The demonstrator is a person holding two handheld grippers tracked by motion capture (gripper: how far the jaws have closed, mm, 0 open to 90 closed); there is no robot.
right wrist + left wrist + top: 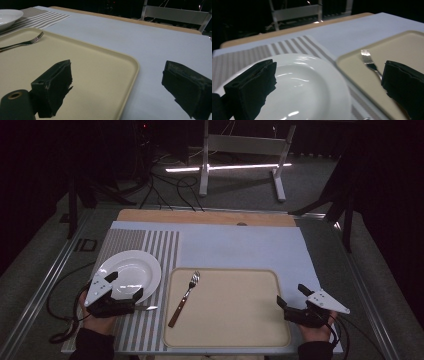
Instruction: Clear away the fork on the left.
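Observation:
A white plate [131,269] rests on a striped placemat [161,244] at the left. My left gripper [125,286] hovers open over the plate's near rim; in the left gripper view the plate [297,87] lies between its jaws. A fork [184,298] with a brown handle lies on the left part of a beige tray [235,312]. My right gripper [292,296] is open at the tray's right edge. In the right gripper view its jaws straddle the tray's rim [130,75] with nothing between them. The fork [23,43] shows far left.
A silver knife blade [146,308] lies on the placemat just right of my left gripper. A pale blue cloth [240,245] covers the table, whose wooden far edge [200,216] is bare. A white metal stand [240,150] and cables are on the floor beyond.

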